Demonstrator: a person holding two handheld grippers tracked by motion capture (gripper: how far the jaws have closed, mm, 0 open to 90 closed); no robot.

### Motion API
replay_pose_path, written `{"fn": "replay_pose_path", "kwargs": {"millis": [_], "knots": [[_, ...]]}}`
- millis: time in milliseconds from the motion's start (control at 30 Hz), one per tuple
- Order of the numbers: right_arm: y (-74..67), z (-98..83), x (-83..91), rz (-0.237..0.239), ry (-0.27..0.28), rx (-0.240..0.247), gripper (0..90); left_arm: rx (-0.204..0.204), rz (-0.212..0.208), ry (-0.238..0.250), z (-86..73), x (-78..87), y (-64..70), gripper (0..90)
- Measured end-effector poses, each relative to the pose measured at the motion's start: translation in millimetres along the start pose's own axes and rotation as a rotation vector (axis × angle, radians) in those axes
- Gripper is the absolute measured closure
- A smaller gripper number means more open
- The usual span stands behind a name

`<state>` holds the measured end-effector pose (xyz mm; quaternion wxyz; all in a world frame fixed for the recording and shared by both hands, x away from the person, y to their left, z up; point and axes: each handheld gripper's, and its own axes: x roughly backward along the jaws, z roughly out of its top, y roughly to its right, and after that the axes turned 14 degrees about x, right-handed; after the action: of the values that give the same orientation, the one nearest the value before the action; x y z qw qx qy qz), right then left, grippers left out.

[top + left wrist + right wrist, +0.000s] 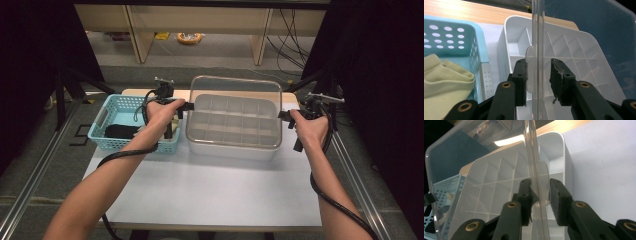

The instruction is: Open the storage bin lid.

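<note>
The clear lid (235, 107) is sitting tilted over the white divided box (232, 145), its far edge raised above the box. The left gripper (186, 106) is standing at the box's left end, its jaws narrowed around the lid's rim; in the left gripper view (538, 75) the rim is passing between the pads with a gap showing on each side. The right gripper (284, 115) is standing at the box's right end, jaws likewise narrowed around the rim (541, 192); whether its pads are pressing cannot be told. The blue basket (116, 106) is sitting just left of the box, with cloth (446, 77) lying inside.
</note>
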<state>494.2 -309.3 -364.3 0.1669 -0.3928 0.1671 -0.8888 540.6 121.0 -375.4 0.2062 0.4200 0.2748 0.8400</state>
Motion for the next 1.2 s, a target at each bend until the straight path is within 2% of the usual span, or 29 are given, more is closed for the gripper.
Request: {"fn": "replay_pose_path", "kwargs": {"millis": [100,300,333,433,500,533,600,633,700,733,767,800,833,867,1000,1200], "knots": [[0.3,-1.4,1.8,0.0,0.004,0.01,72.2,0.002,-0.001,-0.008,-2.4,0.6,0.0,66.3],[-0.4,-7.9,6.3,0.006,-0.001,-0.018,72.5,-0.012,-0.004,-0.018,-5.5,3.1,0.4,66.3],[-0.4,-7.9,6.3,0.006,-0.001,-0.018,72.5,-0.002,-0.01,-0.009,-6.4,2.9,0.7,66.3],[1.4,-12.5,9.6,0.017,0.024,0.001,73.4,-0.012,-0.01,-0.021,-8.4,5.6,-1.0,66.2],[-0.1,-13.1,10.7,0.018,0.026,-0.009,73.6,-0.005,-0.016,-0.018,-10.4,6.1,-2.6,66.2],[-0.1,-13.9,12.3,0.022,0.023,0.001,73.7,0.001,-0.021,-0.013,-11.9,5.8,-3.0,66.2],[-1.4,-14.9,15.7,0.021,0.014,-0.009,73.8,0.004,-0.024,-0.023,-14.3,6.6,-3.4,66.2],[-0.3,-15.7,16.3,0.022,0.014,0.005,73.8,-0.004,-0.023,-0.029,-15.3,7.1,-4.0,66.3],[-1.1,-16.0,17.8,0.02,-0.001,-0.007,73.8,0.005,-0.023,-0.025,-17.8,6.8,-3.3,66.2],[0.0,-17.0,17.6,0.019,0.009,0.009,73.8,-0.005,-0.021,-0.033,-18.2,7.5,-4.0,66.2],[-1.1,-17.6,18.8,0.022,0.005,0.0,73.9,-0.011,-0.018,-0.035,-18.8,7.9,-4.1,66.2],[-0.7,-18.4,19.2,0.017,0.008,0.012,73.9,-0.008,-0.02,-0.033,-19.5,8.3,-3.8,66.2],[-1.8,-19.1,20.0,0.021,0.003,-0.002,73.9,-0.012,-0.021,-0.033,-20.4,9.1,-3.4,66.3],[-0.6,-20.0,20.1,0.02,0.012,0.014,73.9,-0.006,-0.025,-0.027,-21.4,9.5,-2.3,66.3],[-0.4,-23.0,23.3,0.026,0.012,0.013,73.9,-0.027,-0.023,-0.038,-23.1,14.3,-1.2,66.6],[-2.0,-30.0,29.1,0.022,0.009,0.022,74.1,-0.021,-0.028,-0.042,-28.3,15.9,-1.2,66.6]]}}
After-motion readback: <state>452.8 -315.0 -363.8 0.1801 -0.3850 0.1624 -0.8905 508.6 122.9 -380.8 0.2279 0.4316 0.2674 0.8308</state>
